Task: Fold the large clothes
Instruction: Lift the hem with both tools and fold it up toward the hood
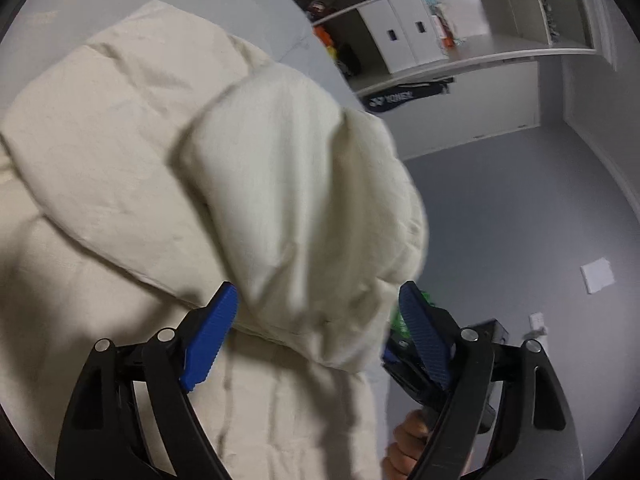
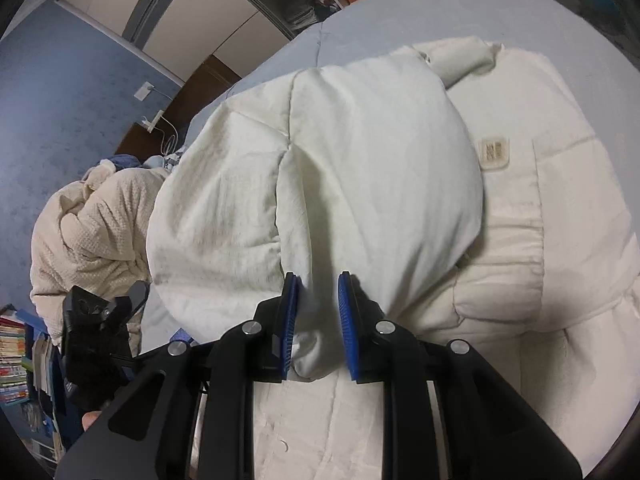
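A large cream padded jacket (image 1: 100, 128) lies spread on a grey bed (image 1: 256, 4). One puffy part of it (image 1: 296, 200) is folded over the body and reaches down between the fingers of my left gripper (image 1: 319, 288). That gripper stands wide open, its blue pads (image 1: 210, 340) apart from the cloth. In the right wrist view the same fold (image 2: 360, 168) bulges over the jacket, near a sewn label (image 2: 494, 152). My right gripper (image 2: 318, 280) is shut on a bunched edge of this fold. The left gripper's black body (image 2: 100, 328) shows at the lower left.
A second cream waffle-textured cloth (image 2: 92, 220) is heaped at the bed's far side. White shelves (image 1: 440, 32) with boxes stand beyond the bed, above grey floor (image 1: 520, 220) with a white sheet (image 1: 598, 276) on it. Books (image 2: 16, 360) are stacked low by a blue wall. A hand (image 1: 408, 440) grips the right tool.
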Demonstrator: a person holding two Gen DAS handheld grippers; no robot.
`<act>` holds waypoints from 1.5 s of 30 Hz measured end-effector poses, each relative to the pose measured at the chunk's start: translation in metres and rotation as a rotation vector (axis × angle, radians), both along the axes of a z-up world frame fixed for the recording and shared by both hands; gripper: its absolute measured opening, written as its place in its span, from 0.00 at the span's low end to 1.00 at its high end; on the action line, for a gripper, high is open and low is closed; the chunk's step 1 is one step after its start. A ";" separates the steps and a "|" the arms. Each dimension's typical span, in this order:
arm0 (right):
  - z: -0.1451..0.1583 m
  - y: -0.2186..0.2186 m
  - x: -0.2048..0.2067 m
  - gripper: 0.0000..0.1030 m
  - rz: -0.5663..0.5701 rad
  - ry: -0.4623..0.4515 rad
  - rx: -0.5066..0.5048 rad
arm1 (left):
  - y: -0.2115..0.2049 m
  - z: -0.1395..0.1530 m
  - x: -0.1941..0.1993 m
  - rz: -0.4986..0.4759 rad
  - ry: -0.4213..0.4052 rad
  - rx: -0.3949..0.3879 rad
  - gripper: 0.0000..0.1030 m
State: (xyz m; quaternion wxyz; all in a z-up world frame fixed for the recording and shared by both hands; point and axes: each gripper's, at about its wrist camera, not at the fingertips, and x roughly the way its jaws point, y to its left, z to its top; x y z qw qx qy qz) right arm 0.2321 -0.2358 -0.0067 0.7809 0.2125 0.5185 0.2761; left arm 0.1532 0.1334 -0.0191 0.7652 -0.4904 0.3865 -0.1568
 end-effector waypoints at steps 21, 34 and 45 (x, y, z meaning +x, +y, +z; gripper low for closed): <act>-0.014 -0.045 0.023 0.18 -0.210 0.067 0.122 | -0.012 -0.008 0.067 0.019 0.135 0.077 0.48; -0.033 -0.032 0.028 0.11 -0.211 0.099 0.082 | -0.013 0.037 0.091 -0.126 -0.308 -0.112 0.09; -0.050 -0.031 0.015 0.11 -0.189 0.125 0.069 | 0.029 -0.049 0.044 -0.044 -0.044 -0.030 0.18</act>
